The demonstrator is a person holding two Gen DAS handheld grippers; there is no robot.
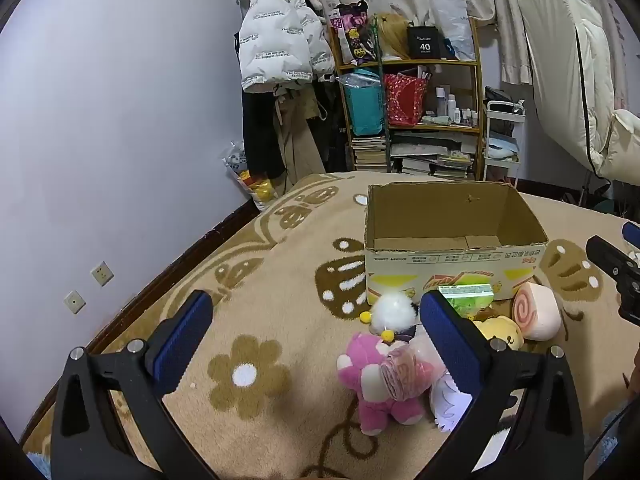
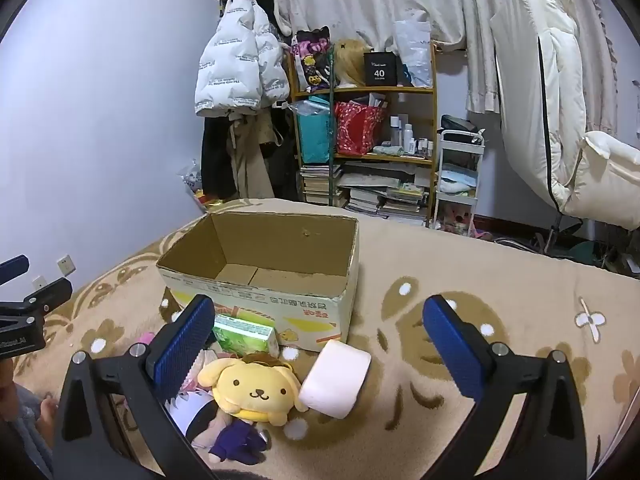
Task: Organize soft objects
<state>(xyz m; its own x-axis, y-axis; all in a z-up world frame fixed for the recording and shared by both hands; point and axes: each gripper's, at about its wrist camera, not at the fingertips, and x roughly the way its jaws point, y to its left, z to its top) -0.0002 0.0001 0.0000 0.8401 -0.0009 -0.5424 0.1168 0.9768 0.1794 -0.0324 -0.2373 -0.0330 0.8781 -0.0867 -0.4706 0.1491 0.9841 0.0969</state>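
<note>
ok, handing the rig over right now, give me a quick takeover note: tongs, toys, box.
Left tongs: open, empty, above the pink plush bear.
Right tongs: open, empty, above the yellow plush dog and pink roll-cake cushion.
Brown cardboard box: upright on the beige flowered blanket, nothing visible inside.
White pompom plush and green tissue pack lie in front of it.
Done: nothing boxed. Left: presumably box every toy.
</note>
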